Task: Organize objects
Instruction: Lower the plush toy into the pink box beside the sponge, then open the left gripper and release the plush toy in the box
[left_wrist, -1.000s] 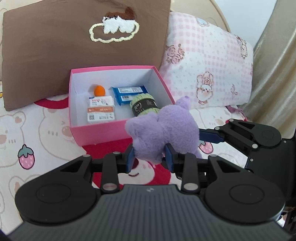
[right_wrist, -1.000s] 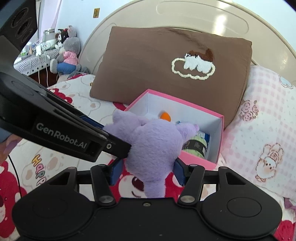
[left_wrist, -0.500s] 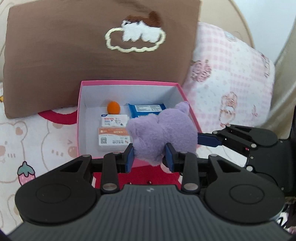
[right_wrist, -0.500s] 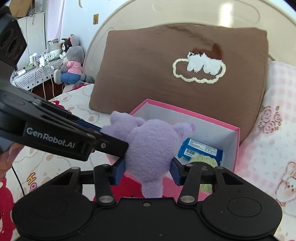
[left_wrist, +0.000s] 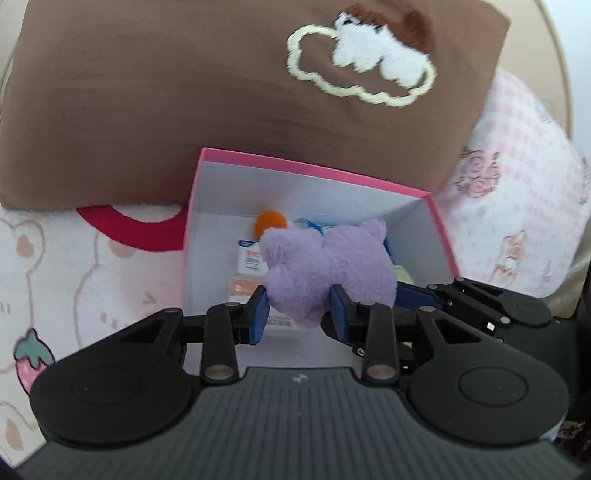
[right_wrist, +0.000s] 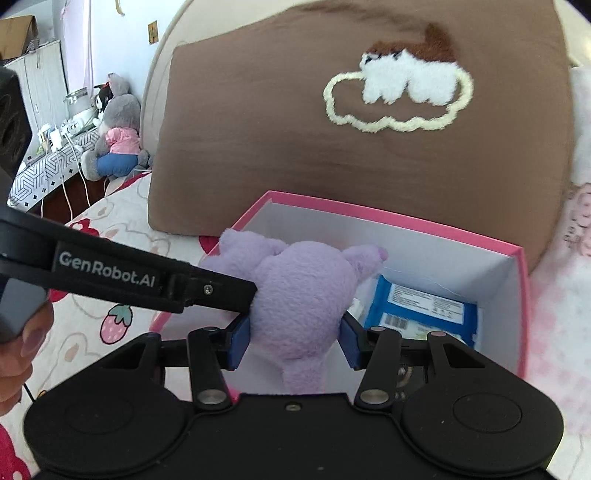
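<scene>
A purple plush toy (left_wrist: 328, 269) hangs over the open pink box (left_wrist: 314, 170), low between its walls. My left gripper (left_wrist: 297, 314) is shut on the toy's lower part, blue pads pressing both sides. My right gripper (right_wrist: 295, 336) is shut on the same plush toy (right_wrist: 303, 291) from another side. One of the left gripper's fingers (right_wrist: 207, 291) crosses the right wrist view and reaches the toy. Inside the pink box (right_wrist: 406, 218) lie a blue wipes pack (right_wrist: 421, 306), an orange ball (left_wrist: 271, 221), small white and orange cartons (left_wrist: 251, 262) and green yarn (left_wrist: 402, 275), partly hidden by the toy.
The box sits on a bear-print bedsheet (left_wrist: 92, 258) against a brown pillow (left_wrist: 184, 92), with a pink checked pillow (left_wrist: 517, 177) to its right. A grey stuffed toy (right_wrist: 118, 144) and a cluttered side table (right_wrist: 48, 147) stand beyond the bed. A person's hand (right_wrist: 18, 343) is at the left edge.
Both grippers carried the purple plush toy forward and down, from in front of the box's near wall to over its inside. The box and pillows now loom larger.
</scene>
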